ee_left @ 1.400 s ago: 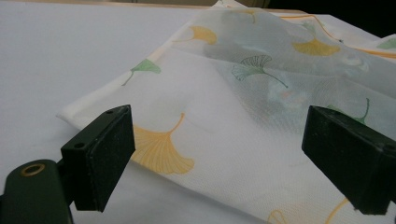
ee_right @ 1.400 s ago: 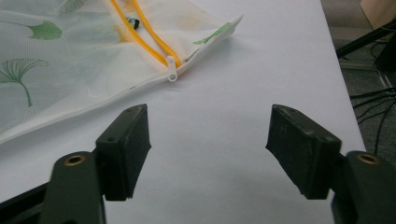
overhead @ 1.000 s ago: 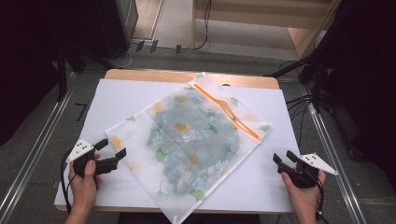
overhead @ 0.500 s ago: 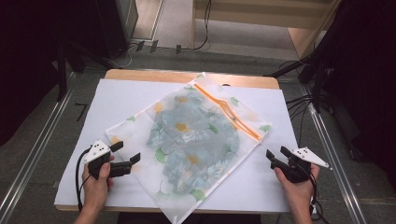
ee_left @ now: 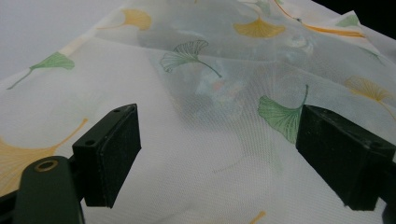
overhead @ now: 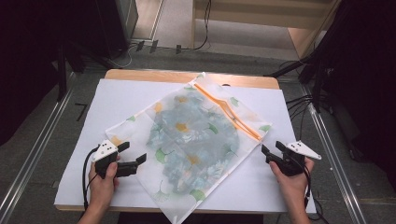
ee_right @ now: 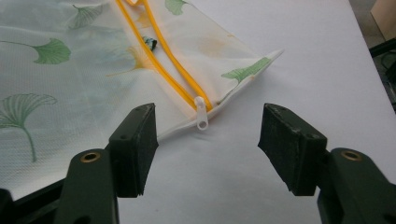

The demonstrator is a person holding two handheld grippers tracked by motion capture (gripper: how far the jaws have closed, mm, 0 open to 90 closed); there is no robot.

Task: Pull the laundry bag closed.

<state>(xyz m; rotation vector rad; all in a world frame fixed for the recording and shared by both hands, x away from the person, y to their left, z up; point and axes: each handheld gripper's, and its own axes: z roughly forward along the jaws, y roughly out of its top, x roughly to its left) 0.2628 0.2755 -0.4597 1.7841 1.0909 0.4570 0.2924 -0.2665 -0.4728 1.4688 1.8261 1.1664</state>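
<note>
bag: mesh, flat mid-table, blue-floral cloth inside | zip: orange, pull at bag's corner | my left gripper: released, over bag's left edge | my right gripper: just been opening, nothing between, near pull

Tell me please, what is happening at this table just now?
A person holds a gripper in each hand beside a mesh laundry bag with a leaf print that lies flat on the white table. The left gripper is open at the bag's left edge. The right gripper, whose jaws have just been opening, faces the white zipper pull at the end of the orange zipper. Neither grips anything.
</note>
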